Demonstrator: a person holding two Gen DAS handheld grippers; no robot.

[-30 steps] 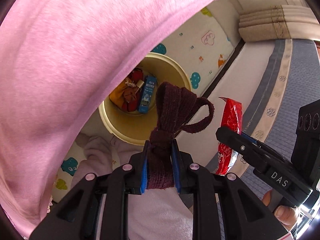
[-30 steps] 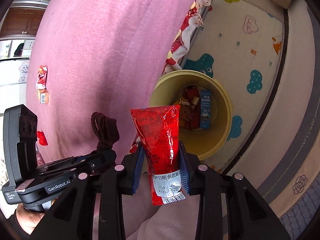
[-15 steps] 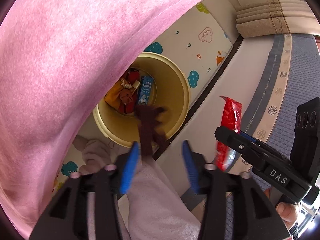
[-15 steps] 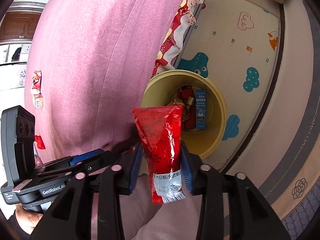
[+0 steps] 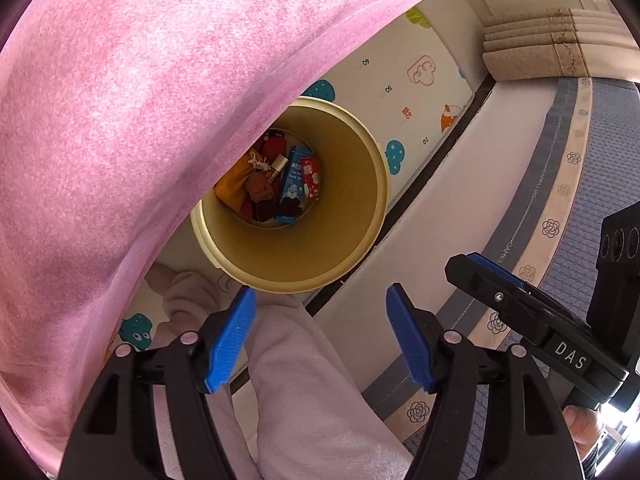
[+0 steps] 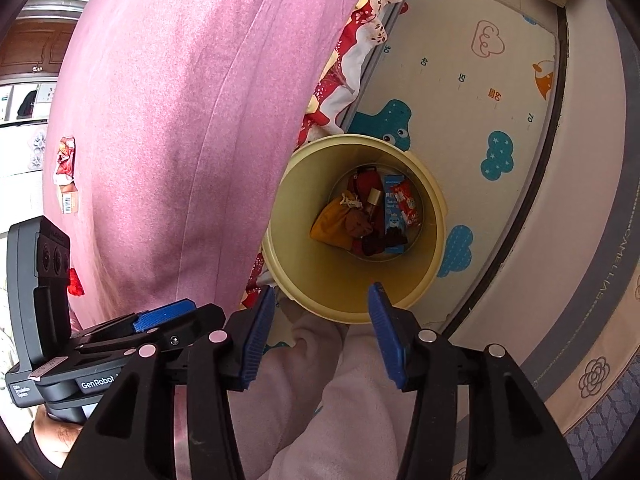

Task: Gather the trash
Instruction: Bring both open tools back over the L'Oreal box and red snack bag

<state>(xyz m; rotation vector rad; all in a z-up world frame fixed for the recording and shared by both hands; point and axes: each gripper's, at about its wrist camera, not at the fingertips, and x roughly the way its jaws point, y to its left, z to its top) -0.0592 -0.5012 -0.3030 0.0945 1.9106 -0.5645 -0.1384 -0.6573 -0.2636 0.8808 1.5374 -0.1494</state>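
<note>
1. Left wrist view: left gripper (image 5: 316, 338) jaws have just been opening and now stand wide apart, with nothing between the blue pads.
2. Yellow bin (image 5: 362, 216) sits on the play mat (image 5: 400, 80) right under the gripper. Trash is at the bottom: blue carton (image 5: 291, 184), red snack wrapper (image 5: 311, 178), mustard drawstring pouch (image 5: 232, 190), dark maroon cloth (image 5: 280, 210).
3. Right gripper (image 5: 486, 276) shows at the right edge, body marked "DAS". Mattress border (image 5: 536, 184) reads "CAMELLIAS".
4. Right wrist view: right gripper (image 6: 322, 334) jaws have also just been opening, part-way apart, empty.
5. Bin (image 6: 298, 216) is below it, with the red wrapper (image 6: 406, 204) lying on the blue carton (image 6: 392, 208) inside.
6. Left gripper (image 6: 160, 318) body reads "GenRobot"; mat prints 30 to 70. Another red wrapper (image 6: 64, 160) lies on the pink bedspread (image 6: 180, 120).
</note>
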